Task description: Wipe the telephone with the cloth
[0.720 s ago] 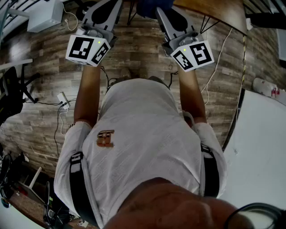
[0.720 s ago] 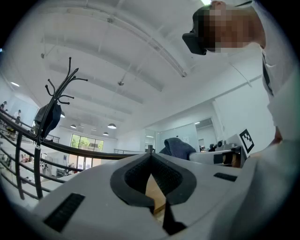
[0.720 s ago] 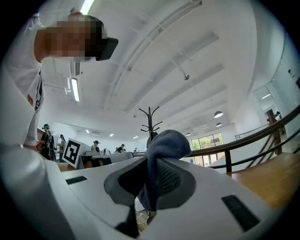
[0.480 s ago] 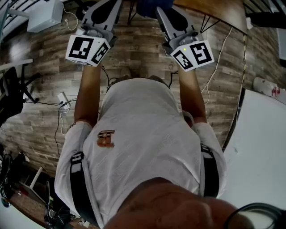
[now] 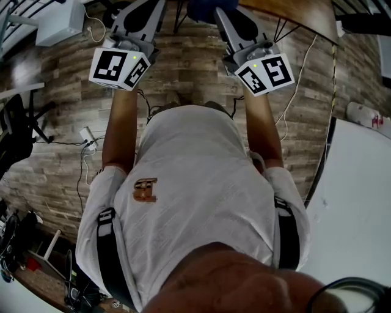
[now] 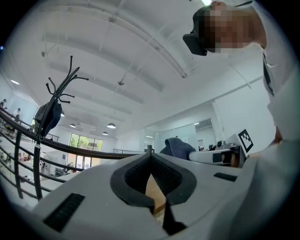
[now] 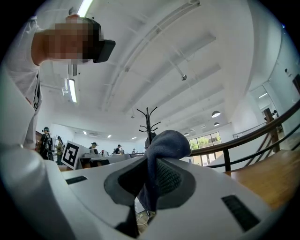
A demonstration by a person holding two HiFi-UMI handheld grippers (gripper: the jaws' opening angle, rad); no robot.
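No telephone shows in any view. Both grippers are held up in front of the person's chest and tilt up toward the ceiling. My left gripper [image 5: 142, 15] [image 6: 150, 151] is shut, its dark pads meeting with nothing between them. The right gripper [image 5: 235, 21] [image 7: 152, 157] is shut on a dark blue cloth [image 7: 166, 140]. The cloth bunches above the pads and hangs down between them. It also shows as a blue lump [image 5: 204, 9] at the top of the head view and beside the right gripper [image 6: 220, 157] in the left gripper view. Both sets of fingertips are cut off at the head view's top edge.
Below is a wood-plank floor [image 5: 195, 67] with cables and a power strip [image 5: 85, 136]. A wooden tabletop [image 5: 299, 15] is at the upper right, a white surface [image 5: 360, 202] at the right, a black chair [image 5: 15, 128] at the left. A coat stand [image 7: 148, 119] and a railing [image 6: 18, 154] stand beyond.
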